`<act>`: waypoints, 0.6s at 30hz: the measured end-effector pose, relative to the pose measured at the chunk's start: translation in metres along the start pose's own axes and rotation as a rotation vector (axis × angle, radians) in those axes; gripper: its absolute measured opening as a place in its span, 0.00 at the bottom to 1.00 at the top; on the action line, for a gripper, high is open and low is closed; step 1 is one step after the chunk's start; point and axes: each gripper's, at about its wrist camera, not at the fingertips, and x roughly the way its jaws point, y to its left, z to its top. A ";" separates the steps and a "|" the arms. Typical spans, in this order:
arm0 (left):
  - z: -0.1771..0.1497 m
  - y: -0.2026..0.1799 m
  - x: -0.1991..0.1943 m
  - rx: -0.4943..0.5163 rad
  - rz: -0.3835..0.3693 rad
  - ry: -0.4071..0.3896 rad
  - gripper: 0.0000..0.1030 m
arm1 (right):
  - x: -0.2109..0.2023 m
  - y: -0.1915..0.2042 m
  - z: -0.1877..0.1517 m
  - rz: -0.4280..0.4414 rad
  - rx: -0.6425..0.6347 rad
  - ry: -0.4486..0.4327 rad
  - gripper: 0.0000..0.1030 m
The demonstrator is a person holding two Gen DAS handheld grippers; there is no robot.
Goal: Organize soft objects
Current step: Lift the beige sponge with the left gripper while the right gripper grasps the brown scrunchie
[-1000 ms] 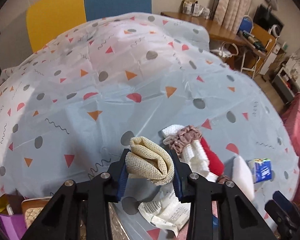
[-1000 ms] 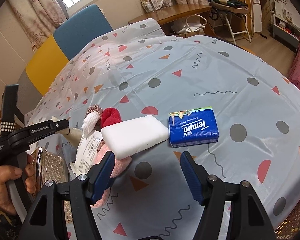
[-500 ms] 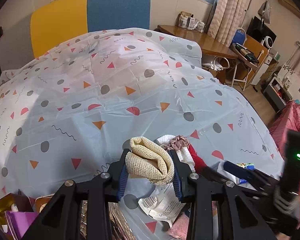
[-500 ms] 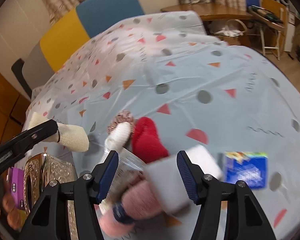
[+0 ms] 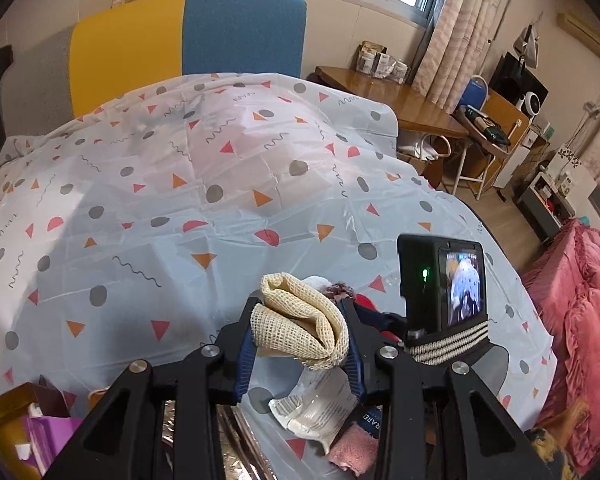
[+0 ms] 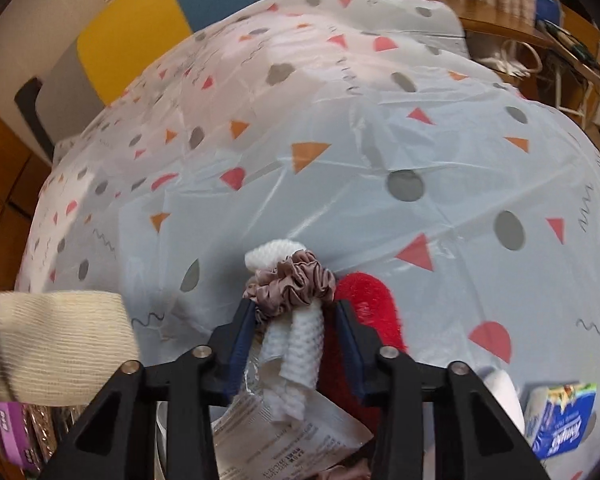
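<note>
My left gripper (image 5: pixel 300 344) is shut on a folded beige mesh cloth (image 5: pixel 300 320) and holds it above the table; the cloth also shows at the left in the right wrist view (image 6: pixel 56 344). My right gripper (image 6: pixel 298 344) is open, its jaws on either side of a white knitted roll (image 6: pixel 304 348) wearing a mauve scrunchie (image 6: pixel 292 284). A red fuzzy item (image 6: pixel 364 312) lies just right of the roll. A crinkly plastic packet (image 6: pixel 284 424) lies under them. The right gripper's camera body (image 5: pixel 440 284) shows in the left wrist view.
The table wears a pale cloth (image 6: pixel 340 160) with triangles and dots. A blue tissue pack (image 6: pixel 564 420) and a white sponge (image 6: pixel 504 396) lie at the right. A gold box (image 5: pixel 16 428) with purple contents sits near left. A pink fuzzy item (image 5: pixel 352 448) lies near. Chairs (image 5: pixel 240 32) stand behind.
My right gripper has swung left from the sponge and tissue pack to straddle the white roll and scrunchie. My left gripper has risen slightly, still holding the beige cloth.
</note>
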 end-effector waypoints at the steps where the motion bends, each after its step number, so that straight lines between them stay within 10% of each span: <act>1: 0.001 0.001 -0.002 -0.004 0.003 -0.005 0.37 | -0.003 0.003 -0.001 -0.011 -0.016 -0.007 0.25; 18: 0.012 0.079 -0.068 -0.148 0.098 -0.119 0.37 | -0.078 0.010 -0.040 0.081 -0.080 -0.085 0.17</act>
